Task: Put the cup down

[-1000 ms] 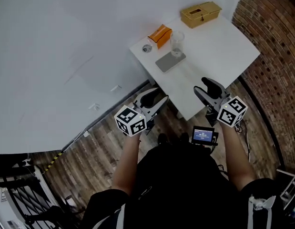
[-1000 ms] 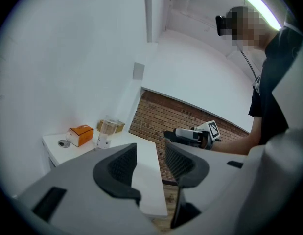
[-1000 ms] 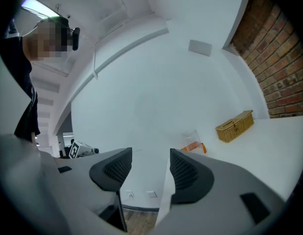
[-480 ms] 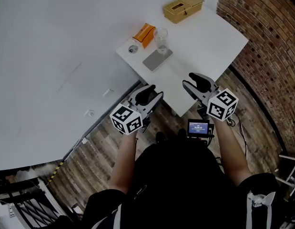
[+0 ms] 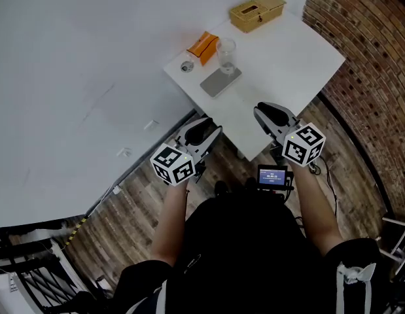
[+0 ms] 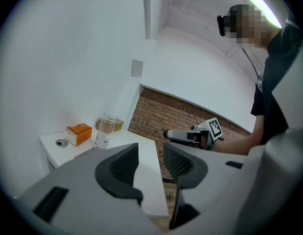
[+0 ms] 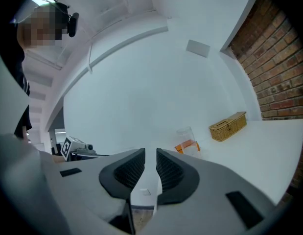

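Observation:
A clear cup (image 5: 226, 52) stands upright on the white table (image 5: 294, 51), on the far end of a flat grey slab (image 5: 220, 82). It also shows in the left gripper view as the cup (image 6: 105, 131) and in the right gripper view as the cup (image 7: 186, 137). Both grippers hover short of the table's near edge, well back from the cup. My left gripper (image 5: 203, 128) is open and empty. My right gripper (image 5: 266, 113) has just been closing and is now shut, with nothing between its jaws.
An orange box (image 5: 203, 46) and a small round object (image 5: 186, 66) lie left of the cup. A wicker box (image 5: 257, 12) sits at the table's far end. A brick wall (image 5: 372, 57) runs along the right, a white wall on the left, wood floor below.
The right gripper's jaws have come together from a clear gap to shut. Both hands stay about where they were; the head view has shifted slightly.

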